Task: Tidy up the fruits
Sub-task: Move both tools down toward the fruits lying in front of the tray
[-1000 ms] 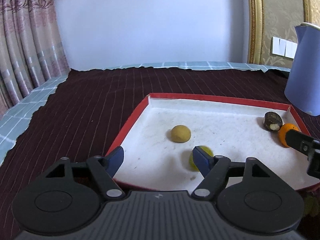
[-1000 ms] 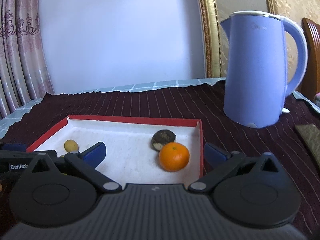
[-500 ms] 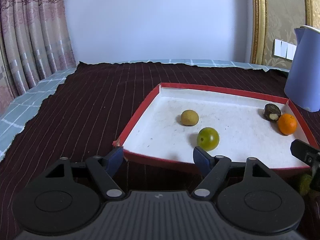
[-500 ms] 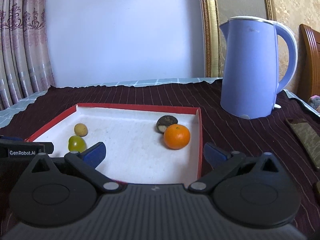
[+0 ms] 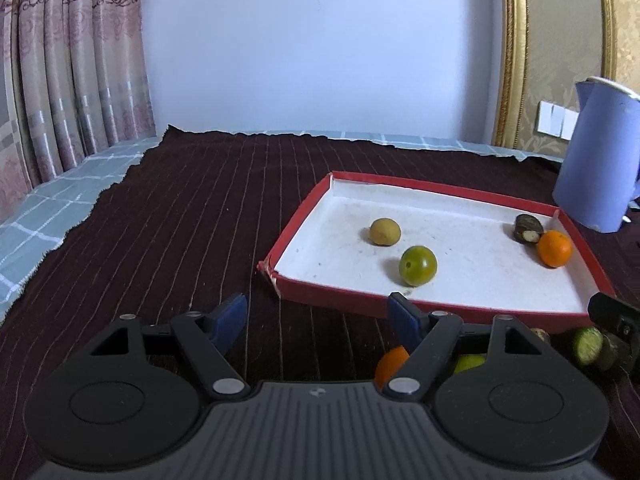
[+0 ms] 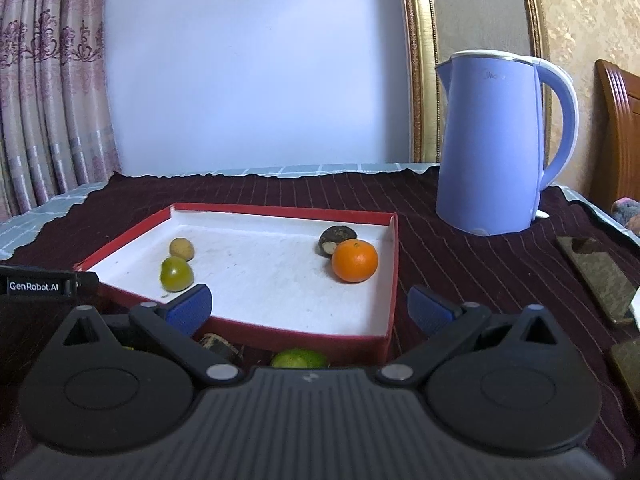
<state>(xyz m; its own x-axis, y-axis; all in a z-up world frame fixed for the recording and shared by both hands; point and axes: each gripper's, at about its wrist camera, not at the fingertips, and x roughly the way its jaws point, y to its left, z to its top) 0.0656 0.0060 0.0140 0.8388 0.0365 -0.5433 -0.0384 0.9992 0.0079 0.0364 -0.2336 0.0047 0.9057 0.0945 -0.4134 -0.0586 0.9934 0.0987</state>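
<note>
Hovering short of red tray (image 5: 352,303), both grippers empty, jaws apart.
Left gripper (image 5: 318,316) and right gripper (image 6: 308,306) sit low over loose fruit: orange (image 5: 390,363), lime (image 6: 299,359); four fruits already in tray.

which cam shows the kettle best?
Right wrist. The blue kettle shows whole there, from lid to base with its handle, standing on the dark cloth beyond the red tray. The left wrist view cuts it off at the frame's right edge.
</note>
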